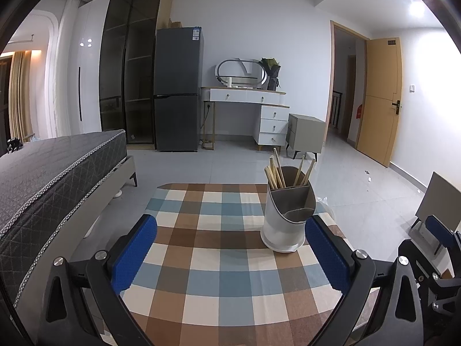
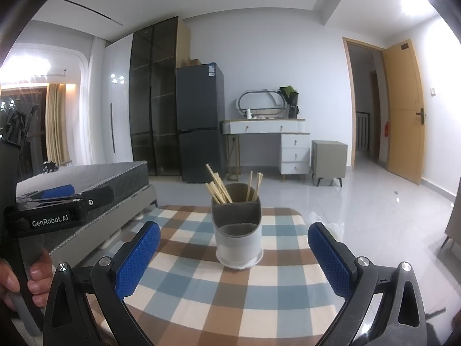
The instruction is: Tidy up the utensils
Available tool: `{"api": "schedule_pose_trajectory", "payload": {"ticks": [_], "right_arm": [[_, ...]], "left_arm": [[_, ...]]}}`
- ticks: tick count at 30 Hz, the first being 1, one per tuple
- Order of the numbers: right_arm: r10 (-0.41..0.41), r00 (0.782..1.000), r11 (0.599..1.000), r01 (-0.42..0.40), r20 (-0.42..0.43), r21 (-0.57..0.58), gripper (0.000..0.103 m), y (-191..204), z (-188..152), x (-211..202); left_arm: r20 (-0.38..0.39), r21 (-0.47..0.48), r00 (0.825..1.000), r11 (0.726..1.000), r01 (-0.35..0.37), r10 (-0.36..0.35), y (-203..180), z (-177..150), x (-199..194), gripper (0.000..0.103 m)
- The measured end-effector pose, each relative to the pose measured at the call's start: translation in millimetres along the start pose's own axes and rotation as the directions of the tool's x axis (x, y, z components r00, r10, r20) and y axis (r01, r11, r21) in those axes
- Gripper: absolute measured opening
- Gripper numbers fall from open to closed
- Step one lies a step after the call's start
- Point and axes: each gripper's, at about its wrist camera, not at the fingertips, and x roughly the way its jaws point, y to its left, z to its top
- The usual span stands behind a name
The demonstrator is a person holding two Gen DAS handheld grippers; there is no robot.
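Both tools share one build: black, angular linkage arms joined by round silver screws, each finger faced with a blue pad of fine dimpled texture. The left gripper [image 1: 230, 255] and right gripper [image 2: 234, 258] match exactly. White "GenRobot.AI" lettering marks the left tool's black body, above a grey handle.

Walls: plain white, lit by bright ceiling spots.
Floor [image 1: 360, 178]: glossy pale grey tiles.
Bed [image 1: 52, 173]: grey quilted mattress, at left.
Refrigerator [image 1: 177, 89]: dark, two-door, against the far wall.
Cabinet [image 1: 129, 63]: tall, smoked-glass doors, left of the refrigerator.
Dressing table [image 1: 247, 98]: white drawers, oval mirror and potted plant on top.
Nightstand [image 1: 305, 132]: grey, beside the dressing table.
Door [image 1: 380, 101]: wooden, open, at right.
Curtains [image 1: 18, 92]: beige, far left.
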Motion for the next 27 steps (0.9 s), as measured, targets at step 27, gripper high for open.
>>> {"api": "schedule_pose_trajectory", "payload": {"ticks": [27], "right_arm": [[-0.002,1.000,1.000,0.002,-0.013,-0.008,0.103,1.5,-0.8,3.0]], "left_arm": [[-0.009,-0.008,1.000,1.000,-0.005,0.005,0.8,0.2,1.2,0.100]]}}
